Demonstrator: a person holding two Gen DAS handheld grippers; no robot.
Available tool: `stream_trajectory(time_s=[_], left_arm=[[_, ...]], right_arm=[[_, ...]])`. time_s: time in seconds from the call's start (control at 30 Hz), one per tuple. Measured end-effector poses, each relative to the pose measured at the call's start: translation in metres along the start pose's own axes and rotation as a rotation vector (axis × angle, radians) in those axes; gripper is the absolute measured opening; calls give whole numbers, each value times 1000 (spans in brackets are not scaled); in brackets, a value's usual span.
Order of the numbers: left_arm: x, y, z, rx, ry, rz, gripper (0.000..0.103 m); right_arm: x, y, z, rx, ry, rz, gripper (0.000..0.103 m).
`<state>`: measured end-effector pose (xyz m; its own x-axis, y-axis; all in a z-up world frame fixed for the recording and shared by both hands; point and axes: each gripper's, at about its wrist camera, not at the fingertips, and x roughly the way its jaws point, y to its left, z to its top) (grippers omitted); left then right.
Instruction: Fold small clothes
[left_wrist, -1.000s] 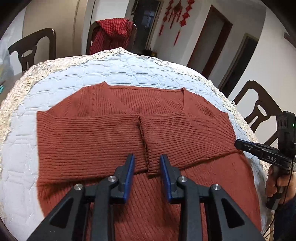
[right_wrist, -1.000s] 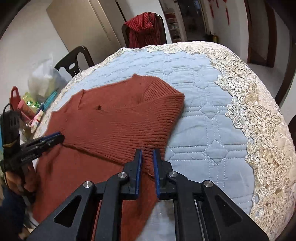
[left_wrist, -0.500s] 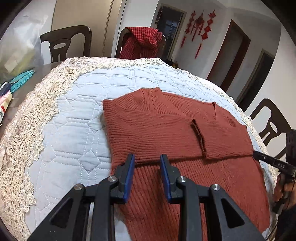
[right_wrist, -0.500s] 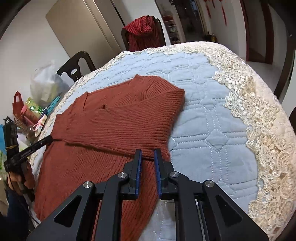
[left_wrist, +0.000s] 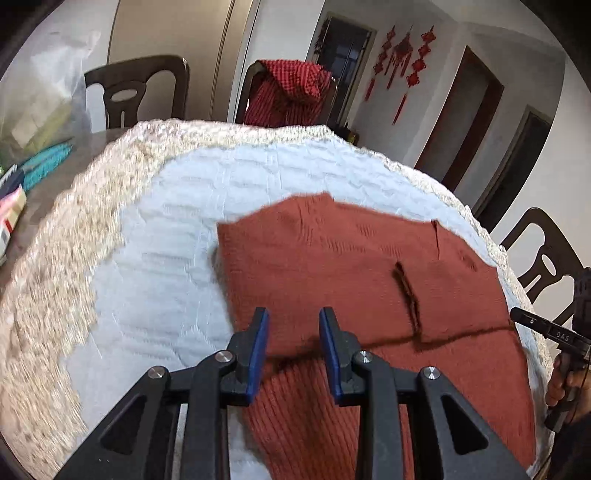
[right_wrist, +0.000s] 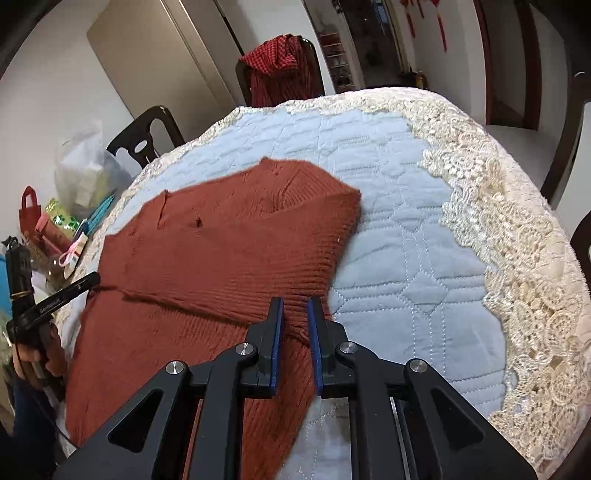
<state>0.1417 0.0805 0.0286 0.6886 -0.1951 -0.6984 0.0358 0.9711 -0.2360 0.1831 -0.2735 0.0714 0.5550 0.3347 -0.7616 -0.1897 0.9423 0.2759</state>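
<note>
Hovering over the sweater (left_wrist: 332, 266), sleeves folded in; both jaws narrow, empty. Next: pinch the hem at 6 o'clock, fold up.

rust ribbed sweater (right_wrist: 221, 266), pale-blue quilted cloth (right_wrist: 399, 266) with cream lace.

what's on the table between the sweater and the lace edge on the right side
Nothing: only bare blue quilted cover lies between the sweater and the lace edge, shown in the right wrist view.

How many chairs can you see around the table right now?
3: an empty chair far left, a chair draped in red cloth behind, another chair right. Others may be hidden.
</note>
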Motion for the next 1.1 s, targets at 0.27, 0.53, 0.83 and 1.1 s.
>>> stream_trajectory(time_s=[0.27,0.53,0.83,1.1], left_arm=[[44,18,28,-13,46,65,31],[12,4,12,27,24,25,31],[-17,-21,-30,110,49,-14,31],[-62,-18,-65,84,11,-20,43]], right_arm=[[24,-6,38,22,-17,-18,13],[21,-8,36,24,20,-18,13],[2,5,2,-51,63,-25,14],[-47,14,-31,-41,40,70,45]])
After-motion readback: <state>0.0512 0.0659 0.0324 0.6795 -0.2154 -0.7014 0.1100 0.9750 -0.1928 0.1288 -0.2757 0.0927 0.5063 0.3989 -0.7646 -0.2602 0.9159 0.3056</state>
